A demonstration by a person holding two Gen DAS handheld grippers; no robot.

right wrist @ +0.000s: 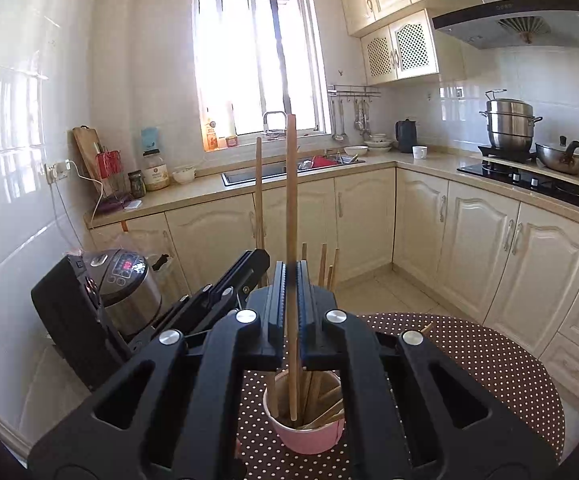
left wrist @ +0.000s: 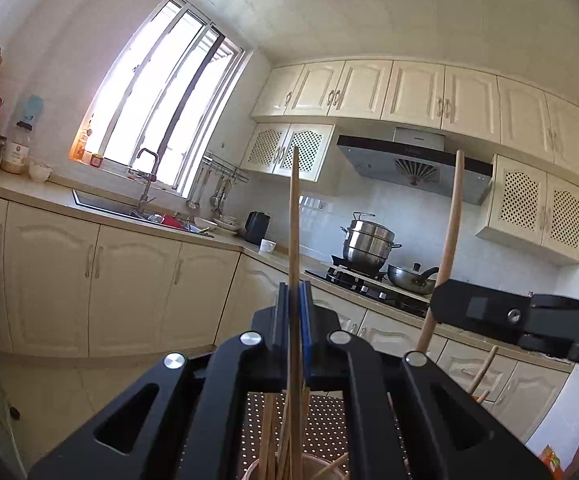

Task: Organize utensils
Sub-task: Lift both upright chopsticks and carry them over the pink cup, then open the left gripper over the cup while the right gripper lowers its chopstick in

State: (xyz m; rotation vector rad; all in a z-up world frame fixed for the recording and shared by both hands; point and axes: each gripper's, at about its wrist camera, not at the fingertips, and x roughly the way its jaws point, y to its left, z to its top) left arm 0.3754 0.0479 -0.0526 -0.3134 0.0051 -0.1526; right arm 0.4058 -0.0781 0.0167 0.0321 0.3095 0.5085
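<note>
Two wrist views of a cream-cabinet kitchen. In the right wrist view, the right gripper (right wrist: 291, 296), black with ridged pads, sits at the centre of the frame with its jaws pressed onto a long, round, pale wooden chopstick (right wrist: 291, 200). The stick stands nearly upright: its top reaches toward the window in the upper middle of the frame, and its lower end drops straight down into a small pink paper cup (right wrist: 309, 436) at the bottom centre. The cup stands on a brown tablecloth with white polka dots (right wrist: 469, 360) and already holds several shorter wooden sticks, leaning against its right side.

The left gripper (left wrist: 294, 308) appears at the lower centre of its own view, also pinching a thin upright wooden stick (left wrist: 295, 220), whose lower end runs toward the same cup rim at the bottom edge (the cup is mostly hidden there). In the right wrist view, the left gripper lies at the lower left, just beside the right one.

The cup lies directly below both grippers, along each stick's long axis. Judging by this, the coming move is likely a straight downward release. Neither hand looks clearly nearer.
</note>
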